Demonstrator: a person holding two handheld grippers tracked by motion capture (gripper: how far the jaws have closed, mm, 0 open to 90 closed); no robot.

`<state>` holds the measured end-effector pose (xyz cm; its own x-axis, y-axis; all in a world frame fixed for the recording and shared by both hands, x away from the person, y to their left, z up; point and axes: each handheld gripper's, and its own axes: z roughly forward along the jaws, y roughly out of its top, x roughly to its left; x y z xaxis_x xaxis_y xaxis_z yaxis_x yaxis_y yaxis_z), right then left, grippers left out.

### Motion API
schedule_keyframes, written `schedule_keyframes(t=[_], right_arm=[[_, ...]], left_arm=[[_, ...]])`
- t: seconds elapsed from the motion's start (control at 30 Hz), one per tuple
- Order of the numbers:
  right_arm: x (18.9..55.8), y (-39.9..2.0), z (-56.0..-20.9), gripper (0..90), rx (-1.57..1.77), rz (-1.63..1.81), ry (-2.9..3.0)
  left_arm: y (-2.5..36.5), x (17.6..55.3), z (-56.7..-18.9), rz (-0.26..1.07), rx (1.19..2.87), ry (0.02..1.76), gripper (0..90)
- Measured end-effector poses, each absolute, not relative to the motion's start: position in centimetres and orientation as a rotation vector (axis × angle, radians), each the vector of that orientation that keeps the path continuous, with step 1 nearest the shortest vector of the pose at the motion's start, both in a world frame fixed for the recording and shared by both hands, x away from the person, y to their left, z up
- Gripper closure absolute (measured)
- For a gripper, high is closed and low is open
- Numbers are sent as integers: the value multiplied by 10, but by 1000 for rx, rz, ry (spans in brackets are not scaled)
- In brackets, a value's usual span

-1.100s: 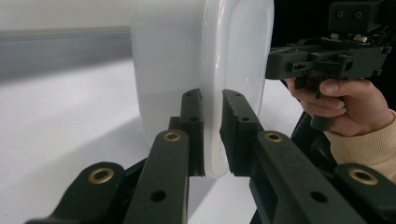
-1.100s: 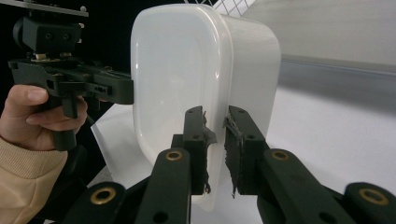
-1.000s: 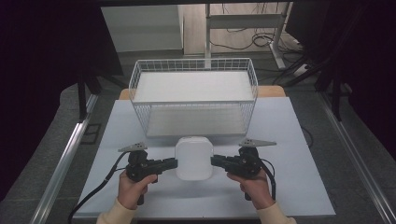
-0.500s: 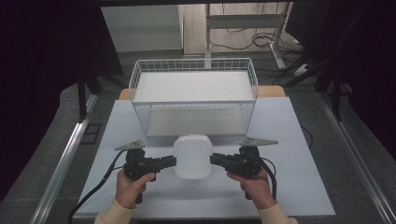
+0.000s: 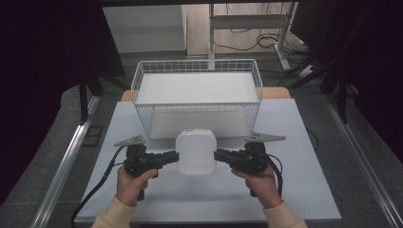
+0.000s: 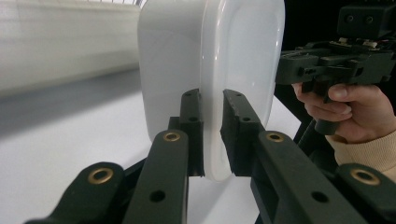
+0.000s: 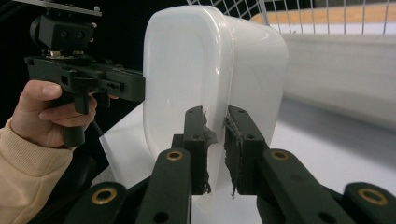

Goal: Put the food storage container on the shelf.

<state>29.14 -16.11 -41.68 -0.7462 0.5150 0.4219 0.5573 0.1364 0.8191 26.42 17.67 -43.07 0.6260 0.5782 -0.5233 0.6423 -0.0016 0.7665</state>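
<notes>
The white container [image 5: 196,152] was between my two hands, just in front of the wire basket [image 5: 197,95] and above the worktop [image 5: 294,156]. Its broad rounded face looked upward, and its longer axis ran away from me toward the basket. My left tool [image 5: 175,155] was clenched on the rim at its left side, and my right tool [image 5: 217,154] was clenched on the rim at its right side. Both pinched only this thin edge.

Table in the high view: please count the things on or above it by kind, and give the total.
White plastic container: 1
White wire basket: 1
Black grippers, each clamped on the container's rim: 2, left gripper, right gripper
Total: 4
</notes>
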Motion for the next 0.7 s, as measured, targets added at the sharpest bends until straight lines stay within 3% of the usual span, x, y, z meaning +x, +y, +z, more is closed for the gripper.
schedule_keyframes(t=[0.7], right_arm=[[315, -164, -372, 795, -1063, -1796, -2316]], left_arm=[[176, 283, -383, -9, 1657, 983, 792]])
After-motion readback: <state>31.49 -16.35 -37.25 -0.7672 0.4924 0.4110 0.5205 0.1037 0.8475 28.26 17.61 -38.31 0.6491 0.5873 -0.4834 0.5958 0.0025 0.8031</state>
